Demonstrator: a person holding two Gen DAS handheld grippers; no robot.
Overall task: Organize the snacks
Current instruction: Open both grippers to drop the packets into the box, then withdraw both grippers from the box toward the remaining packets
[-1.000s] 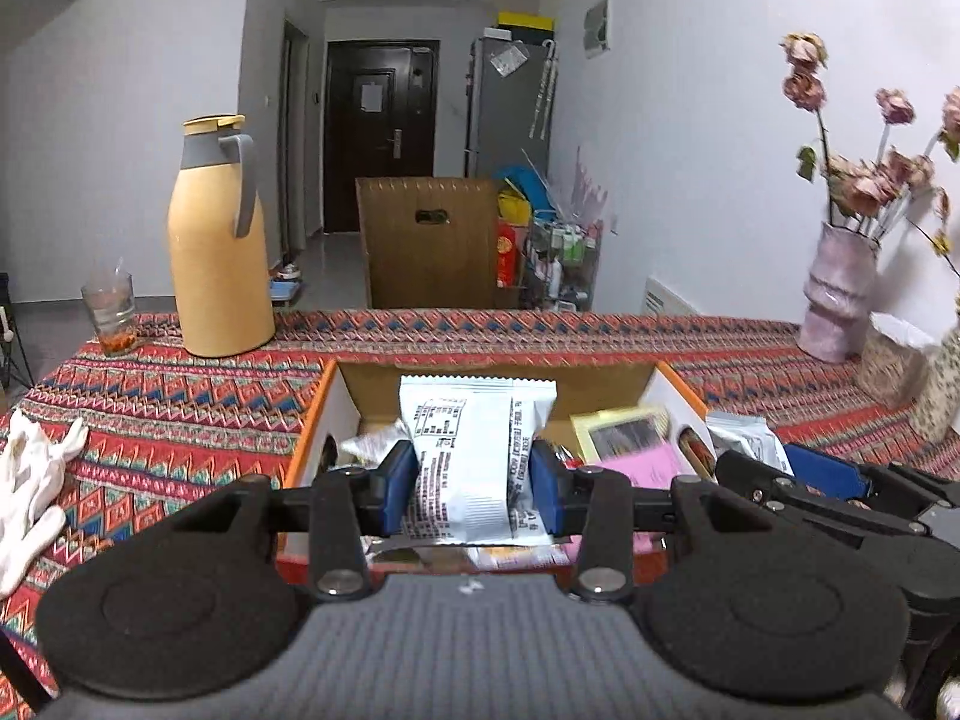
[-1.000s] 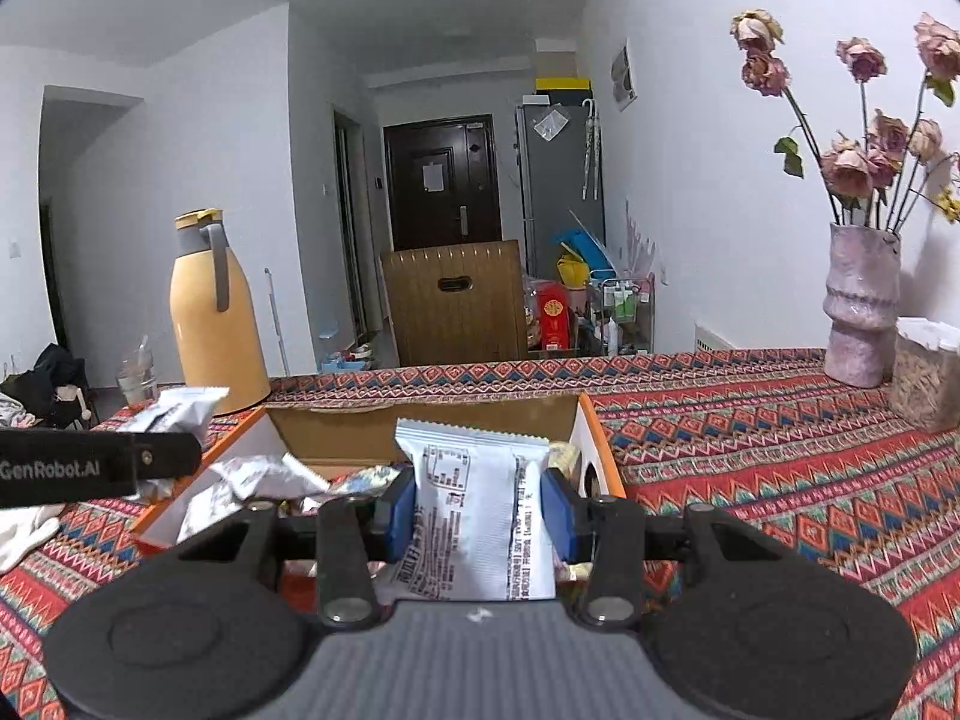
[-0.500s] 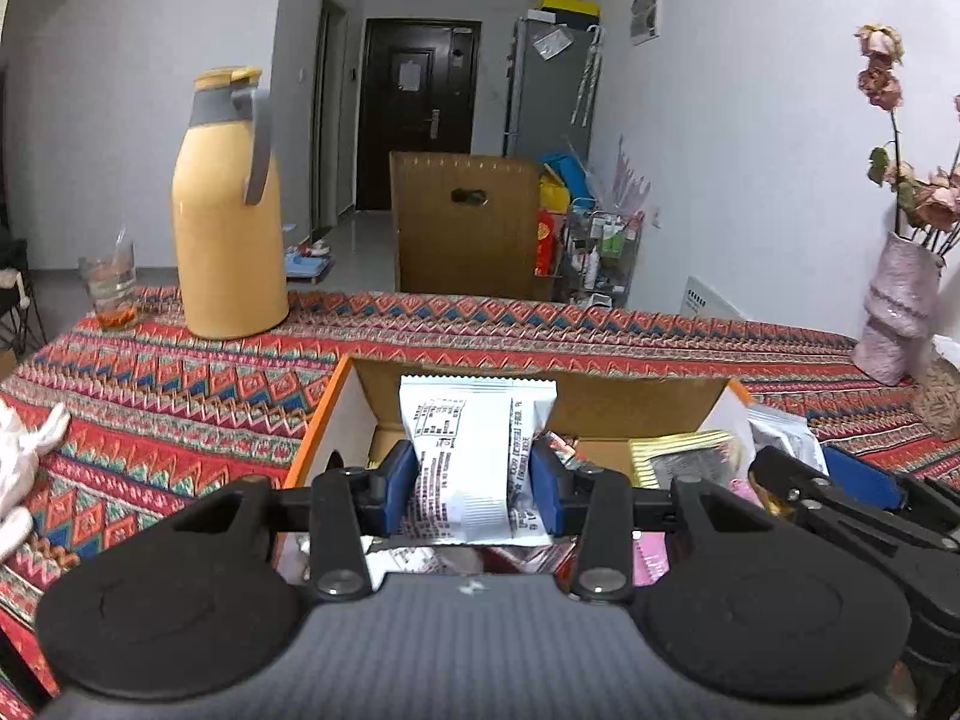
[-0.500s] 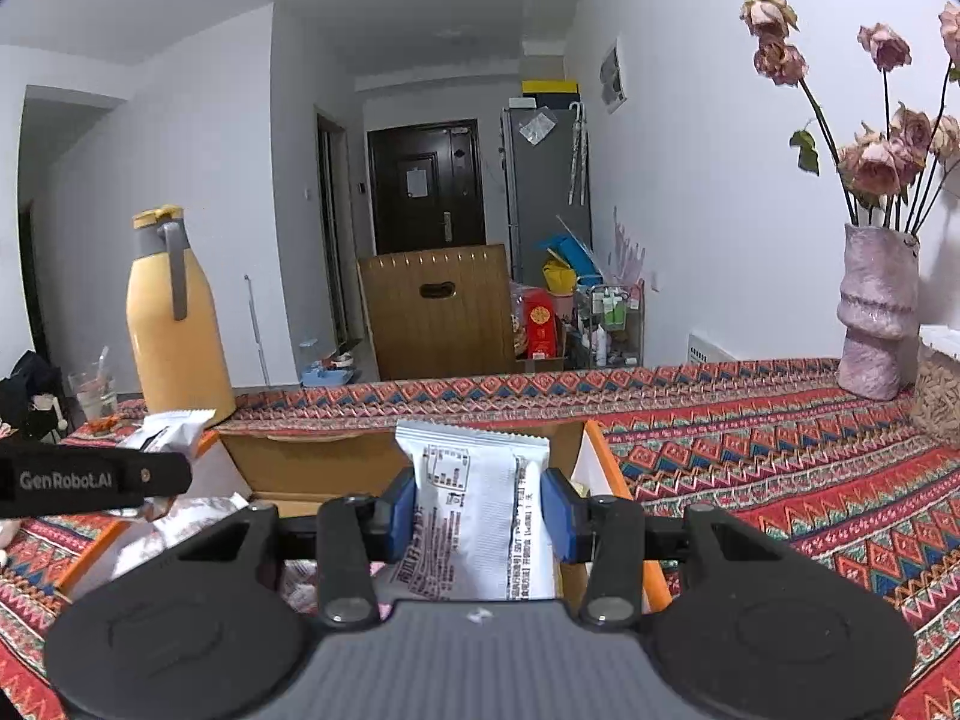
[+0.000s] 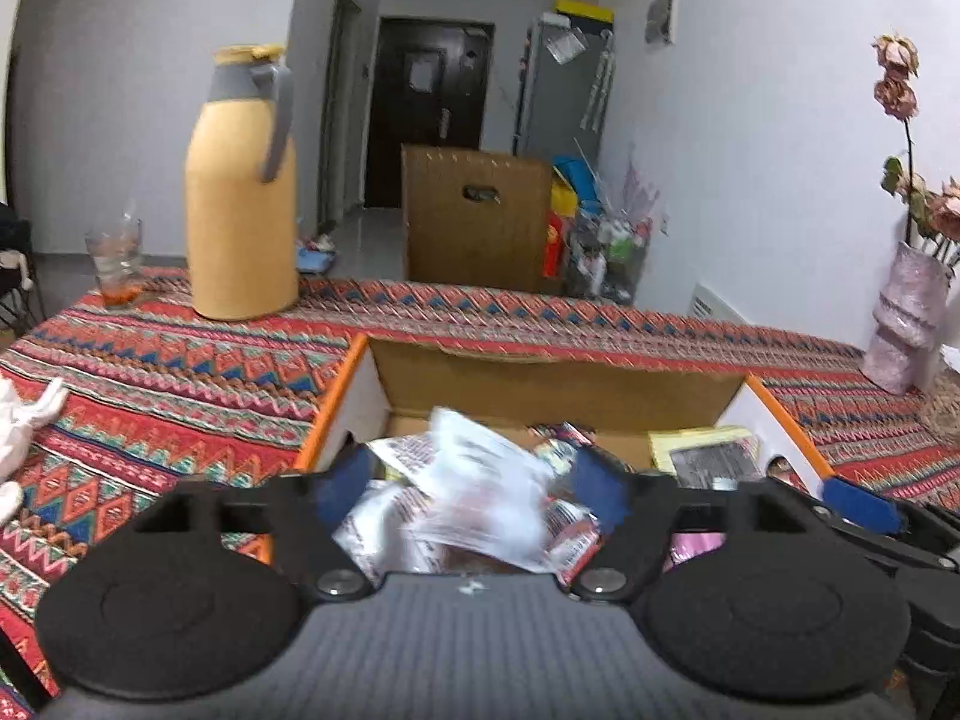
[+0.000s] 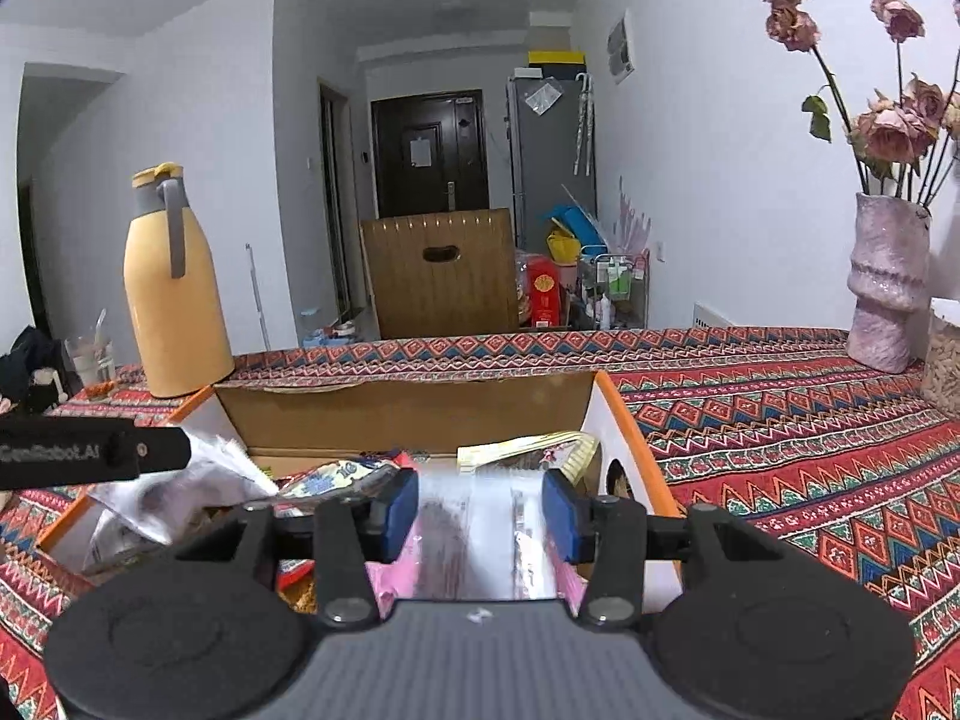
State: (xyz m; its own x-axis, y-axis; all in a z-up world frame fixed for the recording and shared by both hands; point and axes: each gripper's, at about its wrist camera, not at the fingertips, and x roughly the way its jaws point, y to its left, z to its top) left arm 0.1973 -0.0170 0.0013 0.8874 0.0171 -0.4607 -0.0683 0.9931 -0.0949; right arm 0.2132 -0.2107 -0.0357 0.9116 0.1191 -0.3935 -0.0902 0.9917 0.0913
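An open cardboard box point(image 5: 558, 384) with orange edges sits on the patterned tablecloth point(image 5: 150, 372), part-filled with snack packets, and both grippers hang over it side by side. The left gripper point(image 5: 471, 489) has just been opening: its 2 blue pads stand wide, clear of the white snack packet point(image 5: 480, 480), which is blurred and tilted between them above the pile. The right gripper point(image 6: 480, 507) has also just been opening, and a second white packet point(image 6: 480, 531), blurred, lies between its pads over the box's right end, with no firm pinch visible.

Yellow jug point(image 5: 241, 192); pink vase point(image 6: 888, 291); glass point(image 5: 115, 261)
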